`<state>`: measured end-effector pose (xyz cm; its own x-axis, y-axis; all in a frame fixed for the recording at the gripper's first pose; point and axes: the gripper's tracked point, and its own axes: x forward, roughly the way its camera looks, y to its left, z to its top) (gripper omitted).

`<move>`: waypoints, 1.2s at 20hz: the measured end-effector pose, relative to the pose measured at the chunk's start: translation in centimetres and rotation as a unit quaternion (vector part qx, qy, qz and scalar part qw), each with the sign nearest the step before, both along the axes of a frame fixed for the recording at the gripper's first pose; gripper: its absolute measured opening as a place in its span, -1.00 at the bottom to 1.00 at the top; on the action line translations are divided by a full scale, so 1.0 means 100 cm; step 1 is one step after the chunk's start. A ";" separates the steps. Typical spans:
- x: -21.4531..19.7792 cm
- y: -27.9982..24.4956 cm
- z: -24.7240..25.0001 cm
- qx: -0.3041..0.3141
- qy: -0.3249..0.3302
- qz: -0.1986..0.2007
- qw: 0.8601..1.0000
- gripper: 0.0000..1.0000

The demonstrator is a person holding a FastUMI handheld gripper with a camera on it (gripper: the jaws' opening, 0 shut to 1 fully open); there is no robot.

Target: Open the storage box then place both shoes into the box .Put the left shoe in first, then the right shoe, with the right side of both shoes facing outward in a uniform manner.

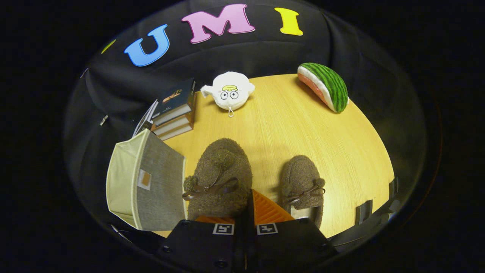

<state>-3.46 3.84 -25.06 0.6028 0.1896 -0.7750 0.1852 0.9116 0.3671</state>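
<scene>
2 fuzzy brown slippers sit on the wooden table (303, 121), and we take the storage box (146, 182) as our landmark. It is a fabric box with a grey lid or face and cream sides, standing off the gripper's left. Just beside the box, on its right, is the nearer slipper (219, 178), its pompom and brown bow toward us. The second slipper (303, 185) lies farther right of the box, apart from the first one.

Our gripper (248, 206) has its fingers drawn together with almost no gap between them, low over the near edge of the first slipper. We cannot tell whether they pinch any of its fabric, since the fingertips are hard to make out here.

Beyond the box stand stacked books (176, 110), with a white plush toy (229, 91) and a watermelon plush (326, 85) farther along.

The box looks closed to us, so we judge opening it to be the step in hand. The next move calls for swinging left to the box and finding an edge of its lid to lift.
</scene>
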 end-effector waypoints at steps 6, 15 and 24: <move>0.030 0.069 0.082 0.000 -0.037 0.050 0.998 -0.86; 0.054 0.204 0.100 0.030 -0.026 0.092 0.995 -0.85; 0.061 0.263 0.065 0.029 0.016 0.086 0.996 -0.83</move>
